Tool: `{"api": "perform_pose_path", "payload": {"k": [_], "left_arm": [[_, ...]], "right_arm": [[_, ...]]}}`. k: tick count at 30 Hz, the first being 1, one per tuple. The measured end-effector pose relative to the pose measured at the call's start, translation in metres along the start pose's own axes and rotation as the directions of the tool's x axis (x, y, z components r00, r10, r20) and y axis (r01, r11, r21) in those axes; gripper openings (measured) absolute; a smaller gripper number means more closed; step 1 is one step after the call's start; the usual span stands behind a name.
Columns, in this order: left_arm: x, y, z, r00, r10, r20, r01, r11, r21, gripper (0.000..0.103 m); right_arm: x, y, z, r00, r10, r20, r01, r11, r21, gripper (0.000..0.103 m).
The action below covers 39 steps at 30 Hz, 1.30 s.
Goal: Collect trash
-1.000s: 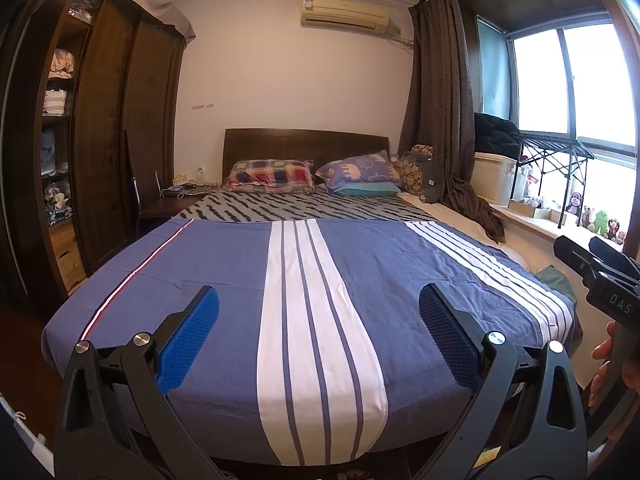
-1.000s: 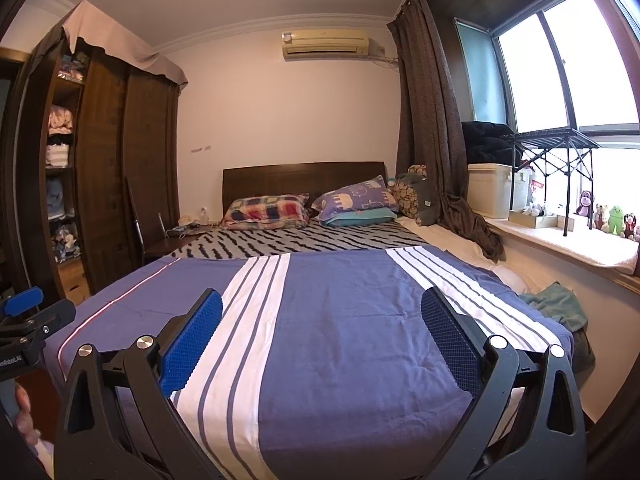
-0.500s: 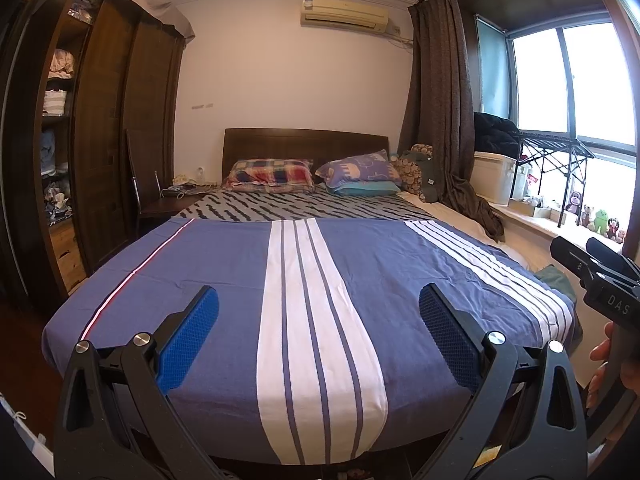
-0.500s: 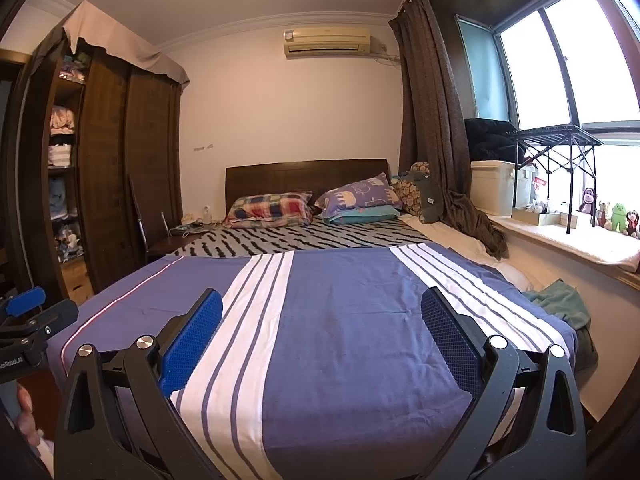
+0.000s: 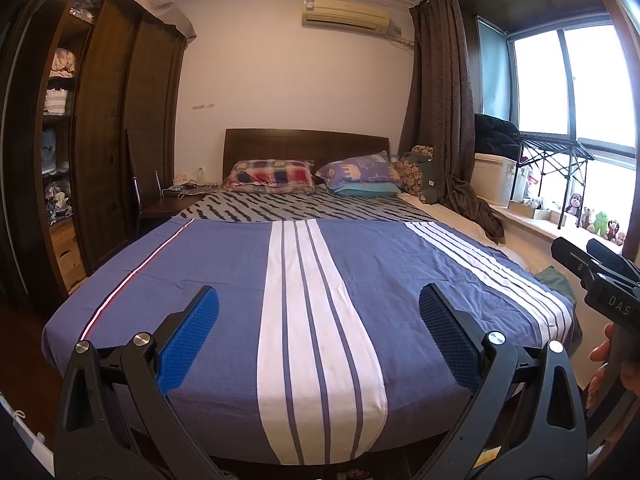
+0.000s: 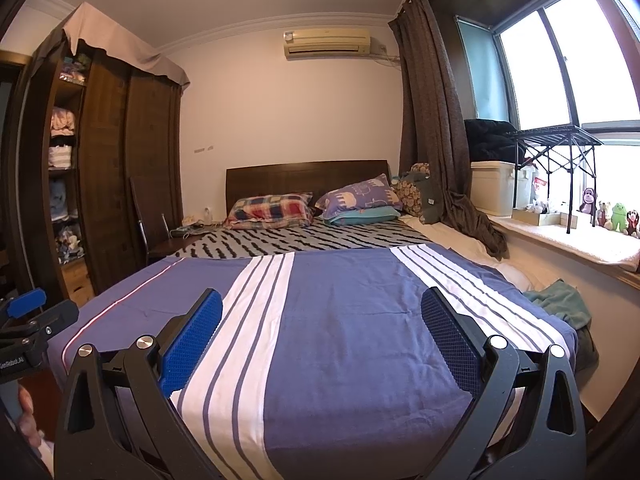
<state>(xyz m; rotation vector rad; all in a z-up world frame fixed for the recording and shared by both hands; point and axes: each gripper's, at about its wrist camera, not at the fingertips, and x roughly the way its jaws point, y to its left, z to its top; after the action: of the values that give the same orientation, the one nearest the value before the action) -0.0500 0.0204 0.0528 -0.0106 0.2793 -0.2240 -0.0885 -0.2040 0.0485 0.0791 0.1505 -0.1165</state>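
Note:
No trash shows clearly in either view. My left gripper (image 5: 318, 312) is open and empty, held at the foot of a bed with a blue and white striped cover (image 5: 224, 272). My right gripper (image 6: 320, 314) is open and empty too, held above the same cover (image 6: 344, 304), a little to the right of the left one. The right gripper also shows at the right edge of the left wrist view (image 5: 600, 280). The left gripper shows at the left edge of the right wrist view (image 6: 28, 320).
Two pillows (image 5: 272, 174) lie by the dark headboard (image 5: 304, 144). A tall wooden wardrobe (image 5: 108, 128) stands left, a chair (image 5: 156, 204) beside it. A window sill (image 6: 576, 240) with soft toys, a white box (image 6: 494, 188) and a curtain (image 6: 436, 120) is right. A green cloth (image 6: 560, 304) lies between bed and sill.
The right wrist view has risen and tilted slightly, so the bed sits lower in it. The left view is almost unchanged. Both grippers stay open.

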Motion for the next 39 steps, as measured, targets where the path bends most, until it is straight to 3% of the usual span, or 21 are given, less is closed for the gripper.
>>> {"api": "perform_pose_path", "payload": {"k": [39], "left_arm": [[-0.0023, 0.0005, 0.0006, 1.0, 0.025, 0.014, -0.025, 0.999, -0.034, 0.095]], "right_arm": [[0.0072, 0.0016, -0.0028, 1.0, 0.005, -0.02, -0.005, 1.0, 0.016, 0.1]]}}
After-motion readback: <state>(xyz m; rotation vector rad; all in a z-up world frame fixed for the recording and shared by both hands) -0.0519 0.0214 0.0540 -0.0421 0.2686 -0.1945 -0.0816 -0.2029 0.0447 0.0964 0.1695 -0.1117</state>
